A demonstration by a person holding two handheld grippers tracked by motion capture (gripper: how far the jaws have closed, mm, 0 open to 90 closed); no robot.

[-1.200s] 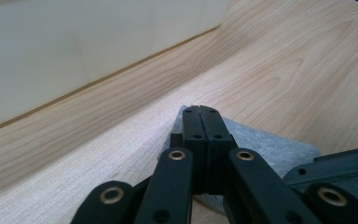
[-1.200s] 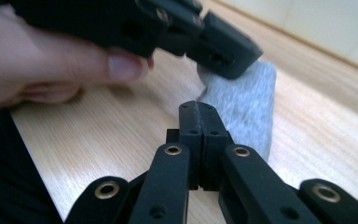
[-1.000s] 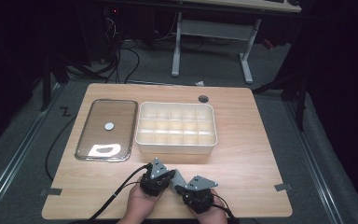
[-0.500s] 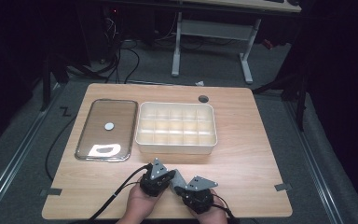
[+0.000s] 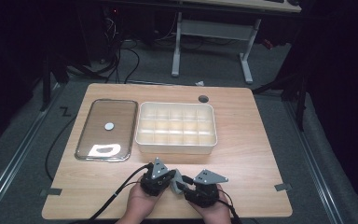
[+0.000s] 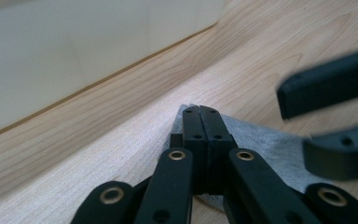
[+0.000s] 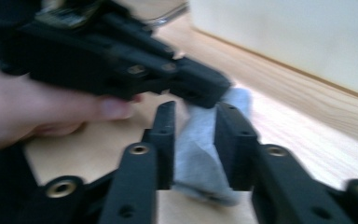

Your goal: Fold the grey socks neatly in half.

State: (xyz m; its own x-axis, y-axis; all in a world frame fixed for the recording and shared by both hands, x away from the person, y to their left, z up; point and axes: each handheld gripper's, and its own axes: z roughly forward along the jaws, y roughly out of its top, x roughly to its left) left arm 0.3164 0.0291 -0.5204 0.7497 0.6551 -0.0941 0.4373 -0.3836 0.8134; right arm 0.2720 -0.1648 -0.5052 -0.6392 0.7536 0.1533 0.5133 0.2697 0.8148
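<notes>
Standoff over cloth (image 5: 177,178) at the near edge of table (image 5: 251,154): no visible shift in the last 1 second, with 2 grippers parked tip to tip just as before and both hands low against the front edge. Reads as a pause mid-handover or mid-fold, not progress; nothing yet carried toward box (image 5: 176,147).

Left gripper (image 6: 200,116) clamped tight, jaws pressed together with no gap, apparently pinching a corner of the grey cloth, which spreads flat on the wood behind the tips. Right gripper (image 7: 196,108) set narrow but not closed, its 2 jaws straddling a raised fold of cloth, slim gaps visible on each side. Seen from above, left gripper (image 5: 171,178) and right gripper (image 5: 182,184) nearly touching, cloth between them.

Pale wood-grain top, otherwise bare near the hands. Divided cream box standing just beyond the grippers, compartments apparently empty. Lid (image 5: 81,140), metal-rimmed with a small white knob, lying flat just left of the box and catching glare. Round grommet hole (image 5: 203,99) toward the far edge. 2 strips of grey tape (image 5: 50,192) at the side edges. Beyond, dim room: grey floor, loose black cables, white legs of a second desk (image 5: 246,60).
</notes>
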